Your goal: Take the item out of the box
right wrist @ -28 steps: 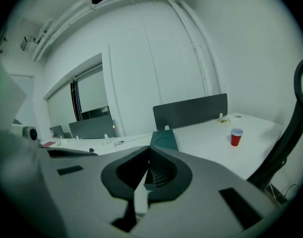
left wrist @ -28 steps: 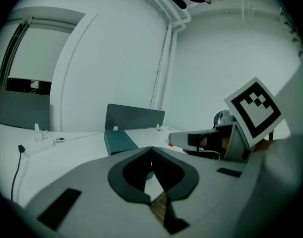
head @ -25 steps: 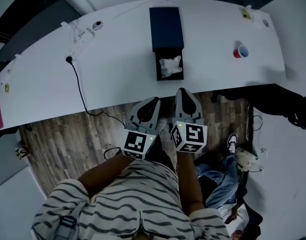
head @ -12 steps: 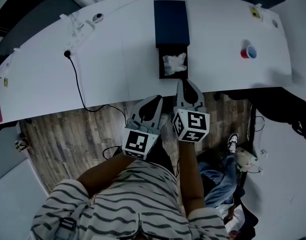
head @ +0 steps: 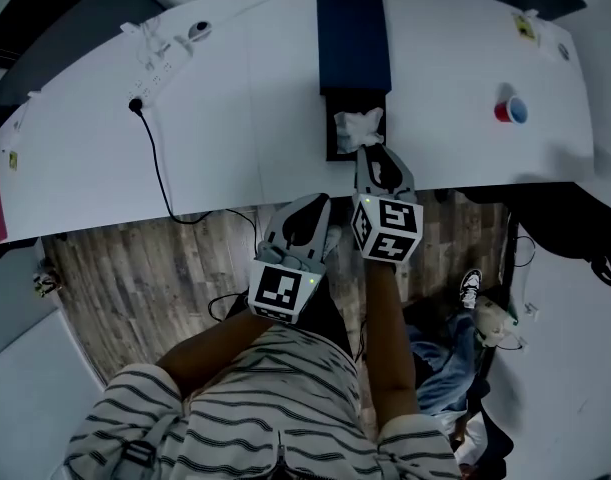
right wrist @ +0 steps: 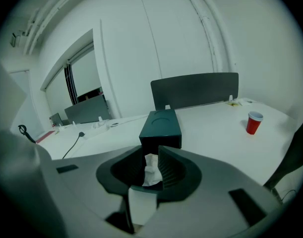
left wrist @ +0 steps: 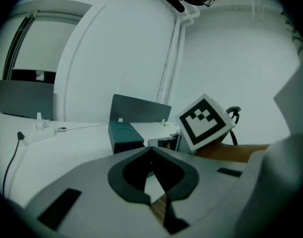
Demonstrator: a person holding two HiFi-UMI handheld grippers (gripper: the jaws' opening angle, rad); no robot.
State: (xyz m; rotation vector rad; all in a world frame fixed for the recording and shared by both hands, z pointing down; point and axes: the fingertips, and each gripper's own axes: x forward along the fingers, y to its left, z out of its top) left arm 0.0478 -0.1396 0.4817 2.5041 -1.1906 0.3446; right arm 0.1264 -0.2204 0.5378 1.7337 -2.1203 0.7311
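R gripper [head: 375, 158] sits right at the near end of the dark blue rectangular box [head: 355, 38] on the white table [head: 235, 138]. Its jaws are opening now and stand fairly wide, w/ the white crumpled wad [head: 358, 126] framed in the gap btwn them, pads not pressing on it. The wad lies in the box's open near end, poking up above the rim. It looks like tissue or thin paper, so prob v. light & soft: it'll crush rather than resist, won't slip, but could tear or snag if yanked. The box looks light too & may slide or lift along w/ it. Best bite is the raised bunched top: pinch across a fold, then draw up & out. L gripper [head: 307, 208] hangs off the table edge over the wooden floor [head: 135, 278], jaws closed together w/ nothing in them, free to steady the box if needed. Hard to tell: what the wad really is, how deep it goes, whether anything lies under it, since the box walls hide its lower part. In the right gripper view the jaws cover the opening's front edge. In the left gripper view the R gripper's marker cube [left wrist: 206, 122] blocks most of the opening. A red plastic cup [head: 510, 110] stands well apart to the right.
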